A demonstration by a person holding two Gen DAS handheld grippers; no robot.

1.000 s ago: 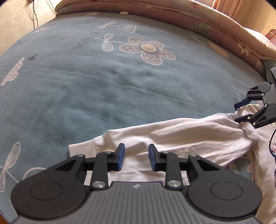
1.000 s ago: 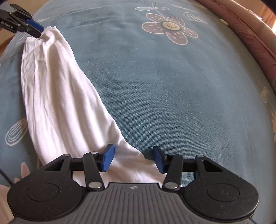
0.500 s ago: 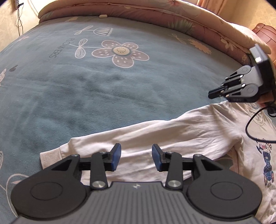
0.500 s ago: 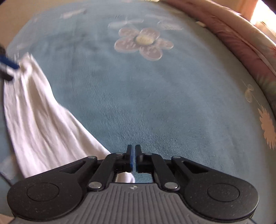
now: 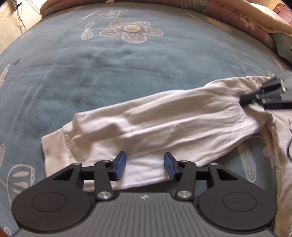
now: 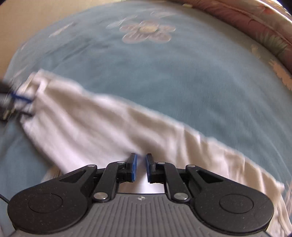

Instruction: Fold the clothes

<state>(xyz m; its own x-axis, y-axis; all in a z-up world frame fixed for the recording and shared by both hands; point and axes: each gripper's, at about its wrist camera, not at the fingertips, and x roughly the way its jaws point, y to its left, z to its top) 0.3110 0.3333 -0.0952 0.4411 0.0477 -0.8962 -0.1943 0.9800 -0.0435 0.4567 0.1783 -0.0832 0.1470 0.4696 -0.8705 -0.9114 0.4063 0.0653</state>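
Observation:
A white long-sleeved top lies on the blue bedspread, its sleeve stretched out from the ribbed cuff at the left up to the shoulder at the right. My left gripper is open and low over the sleeve's near edge, with cloth lying between its fingers. My right gripper has its jaws nearly together, pinching white cloth at the shoulder end of the sleeve. From the left wrist view, the right gripper has the cloth puckered at its tip. The right wrist view is blurred.
A pink flowered quilt is rolled along the far edge of the bed. The body of the top, with a dark print, lies at the right. Bare bedspread with a flower print spreads beyond the sleeve.
The right gripper shut, rose, then came down on the sleeve's shoulder end, jaws slightly parted on cloth. The left gripper opened wider and shifted from the cuff toward mid-sleeve.

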